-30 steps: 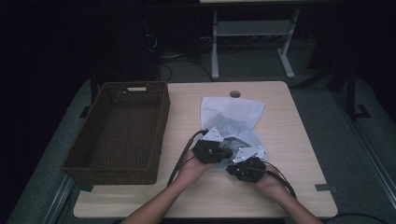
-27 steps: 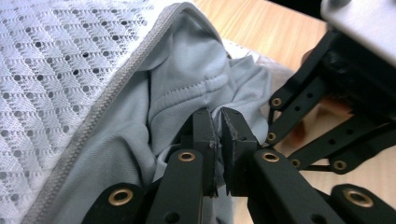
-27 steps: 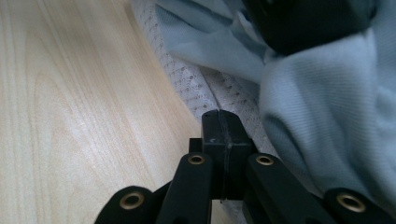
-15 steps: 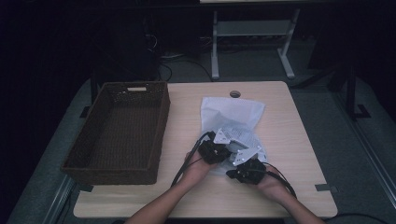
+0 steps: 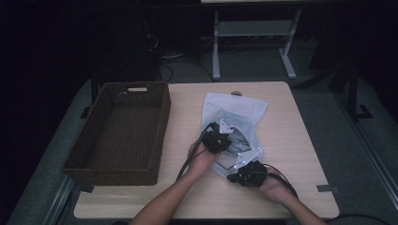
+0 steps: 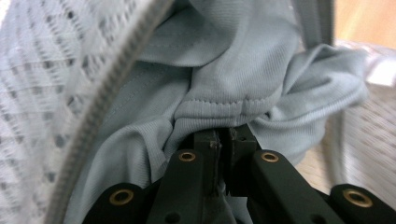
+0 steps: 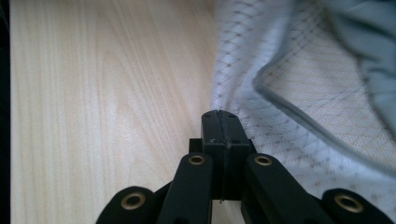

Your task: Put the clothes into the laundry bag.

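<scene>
The left gripper [image 6: 223,140] clenches a pale grey knit garment [image 6: 233,79]; the right gripper [image 7: 220,117] pinches the white mesh zip bag's [image 7: 299,112] edge.

A light wooden table [image 5: 291,140] carries a wicker basket [image 5: 117,133] and mesh bag [image 5: 234,110].

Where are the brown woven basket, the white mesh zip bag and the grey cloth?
brown woven basket [image 5: 94,164]: high view, near rim.
white mesh zip bag [image 5: 234,107]: high view, far flat part.
grey cloth [image 6: 243,70]: left gripper view, folded middle.

A brown wicker basket [image 5: 117,131] sits on the table [image 5: 300,140].
</scene>
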The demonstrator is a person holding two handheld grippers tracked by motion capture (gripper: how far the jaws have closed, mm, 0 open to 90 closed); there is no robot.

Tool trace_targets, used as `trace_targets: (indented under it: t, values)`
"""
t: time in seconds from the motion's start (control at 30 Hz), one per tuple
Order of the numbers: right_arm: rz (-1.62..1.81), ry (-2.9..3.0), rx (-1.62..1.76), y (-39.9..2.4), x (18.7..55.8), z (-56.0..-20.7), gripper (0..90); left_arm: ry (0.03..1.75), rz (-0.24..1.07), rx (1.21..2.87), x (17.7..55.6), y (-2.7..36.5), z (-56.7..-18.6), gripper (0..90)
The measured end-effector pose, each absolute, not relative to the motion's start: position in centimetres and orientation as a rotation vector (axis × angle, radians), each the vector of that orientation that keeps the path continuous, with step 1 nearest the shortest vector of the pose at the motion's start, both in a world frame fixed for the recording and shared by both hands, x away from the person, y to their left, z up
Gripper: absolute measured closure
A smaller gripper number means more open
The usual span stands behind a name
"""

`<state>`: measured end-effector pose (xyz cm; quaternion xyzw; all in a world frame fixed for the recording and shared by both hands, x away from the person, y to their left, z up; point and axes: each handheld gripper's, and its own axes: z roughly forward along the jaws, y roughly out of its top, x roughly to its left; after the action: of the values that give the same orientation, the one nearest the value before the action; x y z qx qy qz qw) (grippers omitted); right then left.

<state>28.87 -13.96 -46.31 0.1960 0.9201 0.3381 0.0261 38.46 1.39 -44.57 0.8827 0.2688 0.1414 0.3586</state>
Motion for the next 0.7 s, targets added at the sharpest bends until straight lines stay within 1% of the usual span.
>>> trace_targets:
  t: [0.17,0.4,0.5,0.6,0.7]
  values:
    - [1.05,2.859,0.59,-13.9,28.8,-46.3,90.0,0.74,0.411,2.28,40.4,1.2,-44.6,85.3]
    - [1.036,2.871,0.575,-14.2,28.6,-46.2,90.0,0.798,0.431,2.26,42.4,0.4,-44.8,85.3]
    - [1.033,2.865,0.584,-14.5,28.6,-46.2,90.0,0.816,0.414,2.243,42.7,0.2,-44.8,84.8]
    - [1.048,2.843,0.606,-14.9,28.7,-46.0,90.0,0.81,0.348,2.223,42.3,0.7,-44.4,81.1]
    - [1.064,2.824,0.627,-15.2,28.9,-45.8,90.0,0.781,0.272,2.206,41.1,1.7,-43.5,70.4]
